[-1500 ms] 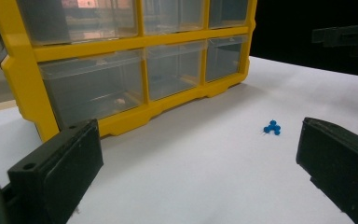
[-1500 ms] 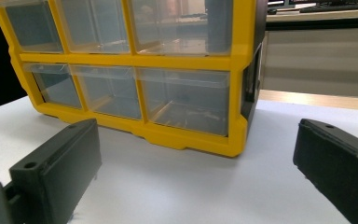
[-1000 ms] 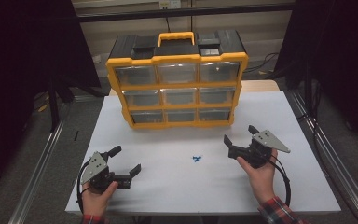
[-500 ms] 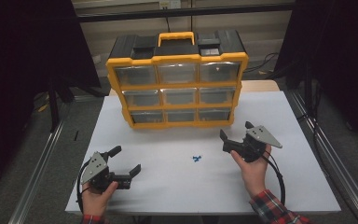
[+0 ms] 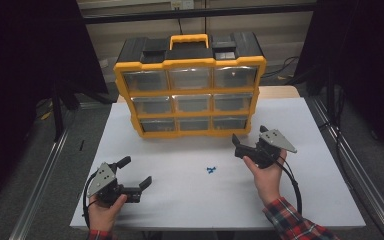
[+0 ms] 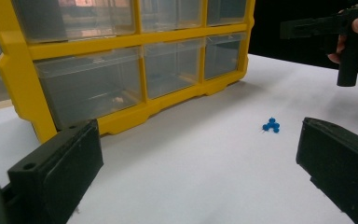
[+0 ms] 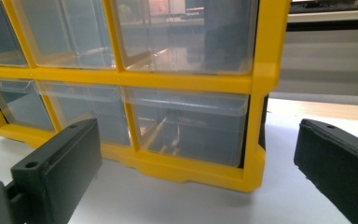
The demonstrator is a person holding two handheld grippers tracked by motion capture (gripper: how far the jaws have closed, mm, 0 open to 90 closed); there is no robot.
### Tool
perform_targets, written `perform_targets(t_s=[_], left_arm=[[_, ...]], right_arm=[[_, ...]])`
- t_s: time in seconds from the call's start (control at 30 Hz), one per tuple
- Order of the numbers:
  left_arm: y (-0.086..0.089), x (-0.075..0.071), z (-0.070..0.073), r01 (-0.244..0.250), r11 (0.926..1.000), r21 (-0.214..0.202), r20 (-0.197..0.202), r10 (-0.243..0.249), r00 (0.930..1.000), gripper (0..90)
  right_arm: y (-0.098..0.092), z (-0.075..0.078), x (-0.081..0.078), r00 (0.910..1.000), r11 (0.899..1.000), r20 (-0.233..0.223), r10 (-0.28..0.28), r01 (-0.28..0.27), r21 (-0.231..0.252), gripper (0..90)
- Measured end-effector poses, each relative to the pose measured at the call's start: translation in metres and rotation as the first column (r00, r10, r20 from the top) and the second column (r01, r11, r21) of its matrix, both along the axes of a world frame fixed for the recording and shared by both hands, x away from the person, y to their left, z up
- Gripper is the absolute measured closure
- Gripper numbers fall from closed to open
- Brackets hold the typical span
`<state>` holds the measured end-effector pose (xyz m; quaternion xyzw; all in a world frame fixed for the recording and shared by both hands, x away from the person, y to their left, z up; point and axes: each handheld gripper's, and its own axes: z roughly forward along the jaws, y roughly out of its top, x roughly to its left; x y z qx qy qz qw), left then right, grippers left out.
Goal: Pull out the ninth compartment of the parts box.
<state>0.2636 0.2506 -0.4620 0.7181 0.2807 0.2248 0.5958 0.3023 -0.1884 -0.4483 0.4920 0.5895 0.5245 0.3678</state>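
While the left gripper (image 5: 135,172) is waiting wide-jawed near the blue pins (image 5: 211,170) mid-table, the right gripper (image 5: 247,142), jaws wide too, is squaring up to the organizer's bottom-right drawer (image 7: 186,128), likely to open it.

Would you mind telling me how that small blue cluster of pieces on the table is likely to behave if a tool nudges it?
The blue cluster looks tiny and light, so it would probably skid on the smooth white table. It seems to be several loose pieces, so a push may scatter them. The open right tool would need a precise pinch.
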Motion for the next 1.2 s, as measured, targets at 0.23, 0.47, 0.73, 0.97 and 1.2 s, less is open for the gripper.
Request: perform_targets(t_s=[0.23, 0.47, 0.73, 0.97, 1.2], left_arm=[[0.002, 0.001, 0.001, 0.009, 0.9995, 0.032, 0.007, -0.009, 0.9999, 0.2], [0.0, 0.0, 0.0, -0.002, 1.0, -0.003, 0.0, 0.002, 1.0, 0.2], [0.002, 0.0, 0.001, -0.009, 0.9999, 0.013, 0.005, 0.009, 0.9999, 0.2], [0.001, 0.0, 0.0, -0.002, 1.0, 0.0, 0.002, 0.002, 1.0, 0.2], [0.001, 0.0, 0.0, -0.001, 1.0, 0.002, 0.003, 0.001, 1.0, 0.2]], right_arm=[[0.001, 0.0, 0.005, 0.9999, 1.0, -0.009, -0.007, 0.007, -0.001, 0.3], [0.005, 0.002, 0.01, 0.9995, 0.999, -0.016, -0.027, 0.026, -0.019, 0.3], [0.009, 0.003, 0.016, 0.9994, 0.999, -0.016, -0.031, 0.031, -0.017, 0.4], [0.01, 0.002, 0.02, 0.9982, 0.999, -0.027, -0.053, 0.053, -0.013, 0.6], [0.01, 0.003, 0.023, 0.9979, 0.998, -0.026, -0.06, 0.059, -0.03, 0.6]])
